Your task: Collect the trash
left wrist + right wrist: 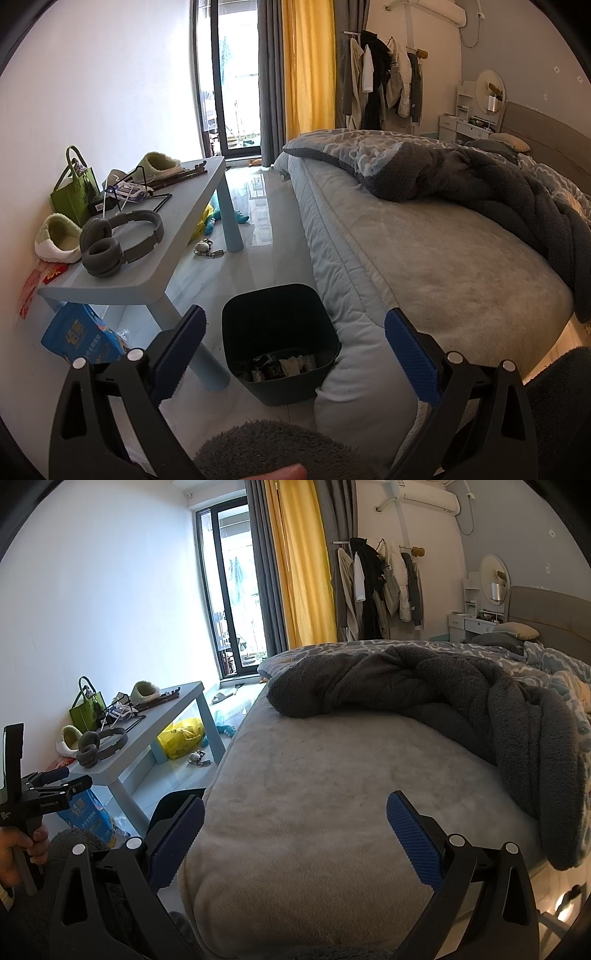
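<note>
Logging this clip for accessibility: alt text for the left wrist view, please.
Open left gripper hangs above a dark trash bin holding wrappers, on the floor between a blue table and a bed. Headphones lie on the table.

Daylight pours in through the tall dark-framed glass balcony door [229,74] and blows out to white there, leaving the pale glossy floor tiles [258,206] streaked with glare. The room reads soft and slightly dim — shadows pool inside the dark square plastic bin [280,332]. Both fisheye views bend straight lines (walls, curtains) and vignette black at the corners; close foreground parts look faintly blurred.
</note>
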`<state>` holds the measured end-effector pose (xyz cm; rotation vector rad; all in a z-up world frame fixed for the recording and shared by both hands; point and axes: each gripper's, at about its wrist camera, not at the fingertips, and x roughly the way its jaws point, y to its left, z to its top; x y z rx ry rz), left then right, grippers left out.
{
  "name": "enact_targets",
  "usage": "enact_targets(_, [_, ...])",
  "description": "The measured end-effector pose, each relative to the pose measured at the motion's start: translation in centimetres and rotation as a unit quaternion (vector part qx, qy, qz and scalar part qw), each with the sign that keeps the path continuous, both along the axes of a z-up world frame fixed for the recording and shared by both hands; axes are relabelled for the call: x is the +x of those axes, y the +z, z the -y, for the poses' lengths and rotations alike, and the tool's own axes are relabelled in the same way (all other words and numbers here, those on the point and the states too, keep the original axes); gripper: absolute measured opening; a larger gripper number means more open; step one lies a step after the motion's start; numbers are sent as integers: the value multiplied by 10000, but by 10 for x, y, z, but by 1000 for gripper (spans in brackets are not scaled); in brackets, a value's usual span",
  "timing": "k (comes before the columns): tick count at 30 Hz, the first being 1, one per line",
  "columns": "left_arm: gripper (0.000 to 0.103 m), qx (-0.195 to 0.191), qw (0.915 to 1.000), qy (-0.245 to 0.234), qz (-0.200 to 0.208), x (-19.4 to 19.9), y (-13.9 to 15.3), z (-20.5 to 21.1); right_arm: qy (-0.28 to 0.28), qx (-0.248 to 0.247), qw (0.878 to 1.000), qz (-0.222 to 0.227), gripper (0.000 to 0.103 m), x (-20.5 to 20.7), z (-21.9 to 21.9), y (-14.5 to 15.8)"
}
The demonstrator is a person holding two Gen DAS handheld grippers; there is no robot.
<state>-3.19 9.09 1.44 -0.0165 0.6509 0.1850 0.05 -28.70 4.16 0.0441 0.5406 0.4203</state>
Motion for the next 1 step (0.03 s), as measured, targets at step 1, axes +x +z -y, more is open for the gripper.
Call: enact_targets(1, [99,-8,10000,0,0,0,1,-1,2,0,10000,0,100,0,0,0])
